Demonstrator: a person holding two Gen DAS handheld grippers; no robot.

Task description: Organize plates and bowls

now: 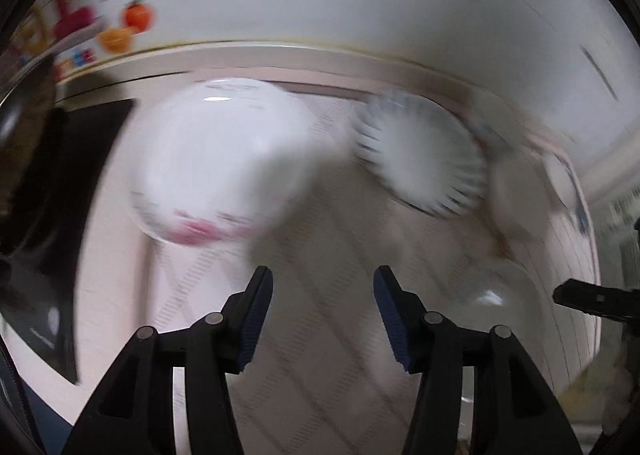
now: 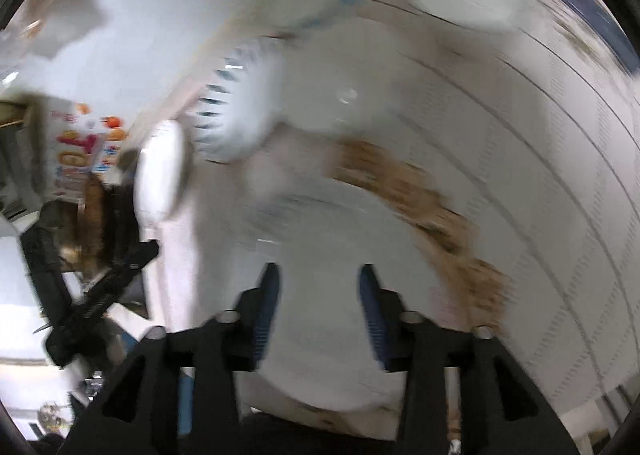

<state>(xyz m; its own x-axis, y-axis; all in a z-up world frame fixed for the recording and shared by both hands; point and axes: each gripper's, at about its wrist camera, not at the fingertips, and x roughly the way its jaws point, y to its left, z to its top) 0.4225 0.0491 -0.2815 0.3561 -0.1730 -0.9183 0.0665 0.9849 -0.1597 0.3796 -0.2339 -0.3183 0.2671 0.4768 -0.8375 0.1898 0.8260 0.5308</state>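
Blur is smearing both views, yet the dishes are showing on the pale patterned tablecloth (image 1: pixel 320 395). A white bowl (image 1: pixel 224 163) with a pink mark near its rim is sitting left of a plate with dark radial stripes round its edge (image 1: pixel 420 159); both are looking empty, though the blur is hiding detail. The left gripper (image 1: pixel 323 281) is hovering with its jaws spread and nothing between them. The right gripper (image 2: pixel 316 275) is likewise standing apart, gripping nothing, over a large white plate with a brown patterned rim (image 2: pixel 320 239); the striped plate (image 2: pixel 236 111) is lying beyond
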